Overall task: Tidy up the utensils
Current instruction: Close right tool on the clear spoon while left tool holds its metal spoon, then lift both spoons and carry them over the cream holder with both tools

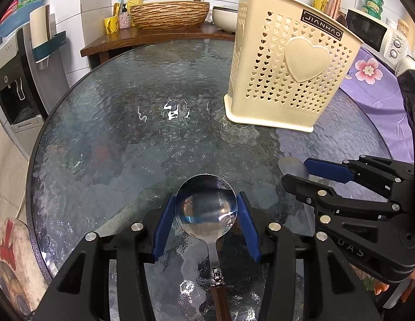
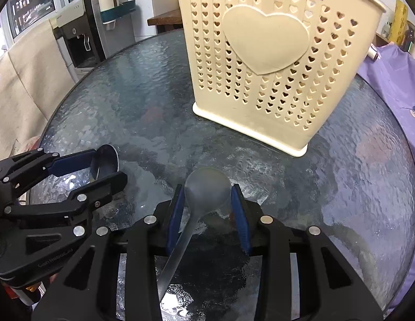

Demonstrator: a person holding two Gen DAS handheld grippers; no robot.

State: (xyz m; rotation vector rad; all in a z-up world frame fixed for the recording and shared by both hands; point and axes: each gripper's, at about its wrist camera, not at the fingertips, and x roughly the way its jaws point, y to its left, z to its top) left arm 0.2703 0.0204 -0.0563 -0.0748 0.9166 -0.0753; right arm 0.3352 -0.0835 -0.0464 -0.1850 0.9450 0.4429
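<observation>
Two black tongs with blue pads worked over a round textured-glass table (image 1: 105, 123). The left tongs (image 1: 206, 208) gripped the bowl of a wooden-handled spoon (image 1: 206, 206) between its pads. The right tongs (image 2: 207, 198) likewise clasped the bowl of a grey metal spoon (image 2: 207, 184). A cream heart-pierced utensil holder (image 2: 261, 61) stood upright on the table, just beyond both.

Two spoons: wood-handled spoon (image 1: 206, 208), matte grey spoon (image 2: 207, 190). One cream utensil holder (image 1: 285, 64).
</observation>
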